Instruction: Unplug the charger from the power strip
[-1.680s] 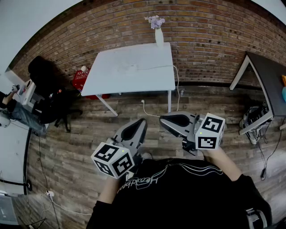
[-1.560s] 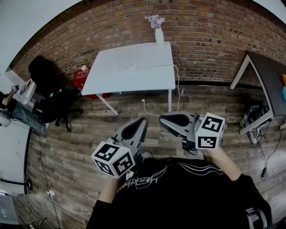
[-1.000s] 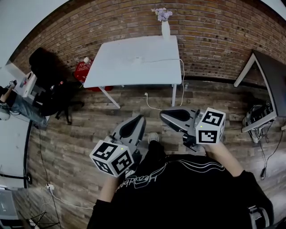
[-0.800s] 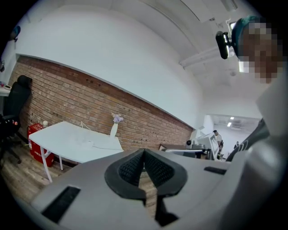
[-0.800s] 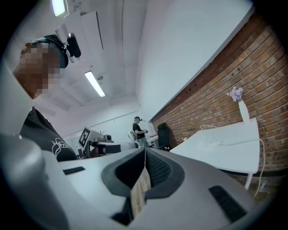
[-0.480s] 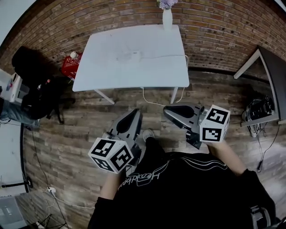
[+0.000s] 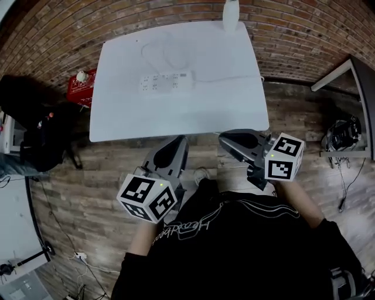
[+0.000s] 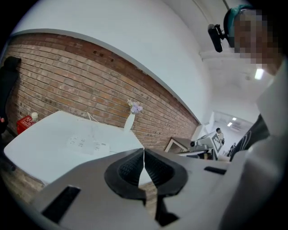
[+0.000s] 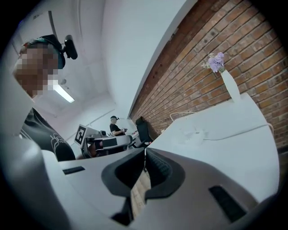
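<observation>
A white power strip (image 7: 166, 81) lies in the middle of the white table (image 7: 129, 117), and its cable (image 7: 228, 78) runs off to the right. In the left gripper view the power strip (image 8: 85, 143) appears small and far off. I cannot make out the charger on it from here. Both grippers are held side by side just short of the table's near edge, over the wooden floor. My left gripper (image 7: 179, 140) (image 8: 144, 150) is shut with nothing in it. My right gripper (image 7: 222, 136) (image 9: 145, 150) is also shut and empty.
A white vase (image 7: 230, 14) (image 9: 229, 85) of purple flowers stands at the table's far edge by the brick wall. A red item (image 7: 78, 88) and a black chair (image 7: 29, 117) sit left of the table. Another table (image 7: 363, 76) and floor cables are at the right.
The table has come much nearer and now fills the upper middle of the head view, with the power strip easy to see. Both grippers stay shut and side by side.
</observation>
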`<move>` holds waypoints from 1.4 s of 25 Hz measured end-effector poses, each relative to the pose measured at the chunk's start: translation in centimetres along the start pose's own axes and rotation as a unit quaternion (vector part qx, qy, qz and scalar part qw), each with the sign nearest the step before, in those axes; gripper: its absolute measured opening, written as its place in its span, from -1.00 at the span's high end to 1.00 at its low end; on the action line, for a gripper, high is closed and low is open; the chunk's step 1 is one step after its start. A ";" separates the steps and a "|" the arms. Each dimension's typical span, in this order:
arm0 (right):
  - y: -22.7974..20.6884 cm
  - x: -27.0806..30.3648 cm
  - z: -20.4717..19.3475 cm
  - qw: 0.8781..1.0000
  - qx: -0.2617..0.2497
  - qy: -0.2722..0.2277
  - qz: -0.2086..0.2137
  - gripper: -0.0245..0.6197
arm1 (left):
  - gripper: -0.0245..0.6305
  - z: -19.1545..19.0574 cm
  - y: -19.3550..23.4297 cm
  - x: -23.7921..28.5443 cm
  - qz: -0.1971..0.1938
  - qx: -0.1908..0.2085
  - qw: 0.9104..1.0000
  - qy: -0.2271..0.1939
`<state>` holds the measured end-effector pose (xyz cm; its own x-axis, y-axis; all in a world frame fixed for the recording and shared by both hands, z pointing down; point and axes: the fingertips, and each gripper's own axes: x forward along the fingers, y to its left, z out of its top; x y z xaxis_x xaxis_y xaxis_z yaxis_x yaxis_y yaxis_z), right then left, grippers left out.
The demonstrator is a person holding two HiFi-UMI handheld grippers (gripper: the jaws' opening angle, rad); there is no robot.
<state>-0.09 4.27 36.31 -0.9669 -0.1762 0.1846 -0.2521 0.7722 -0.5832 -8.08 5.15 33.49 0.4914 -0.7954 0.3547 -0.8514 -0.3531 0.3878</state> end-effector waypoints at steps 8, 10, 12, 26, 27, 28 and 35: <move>-4.1 5.6 4.2 1.000 0.016 -0.015 -0.012 0.93 | 0.91 3.2 7.1 3.8 -0.014 -0.036 0.999 0.023; -4.8 6.1 5.3 1.000 0.009 -0.019 -0.010 0.93 | 0.91 4.2 7.9 4.6 -0.008 -0.033 0.999 0.020; -5.7 6.3 6.4 1.000 0.003 -0.023 -0.005 0.93 | 0.91 4.9 8.6 5.7 0.003 -0.028 0.999 0.017; -14.6 9.7 10.0 0.999 -0.039 0.014 -0.014 0.93 | 0.89 5.0 15.1 10.1 0.145 -0.010 0.989 0.015; -15.2 10.1 9.6 0.999 -0.038 0.023 -0.014 0.93 | 0.86 4.7 15.4 10.4 0.147 -0.015 0.989 0.019; -15.7 10.5 9.1 0.999 -0.033 0.033 -0.013 0.93 | 0.80 4.4 15.7 10.6 0.148 -0.020 0.989 0.021; -19.6 14.7 6.7 0.989 -0.102 0.100 -0.027 0.91 | 0.57 2.7 18.8 11.4 0.165 -0.046 0.984 0.039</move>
<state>-9.66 -17.56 45.19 -0.9198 -0.1130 0.3757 -0.2710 0.8754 -0.4002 -18.96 -11.89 42.54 0.2059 -0.8173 0.5381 -0.9486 -0.0317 0.3149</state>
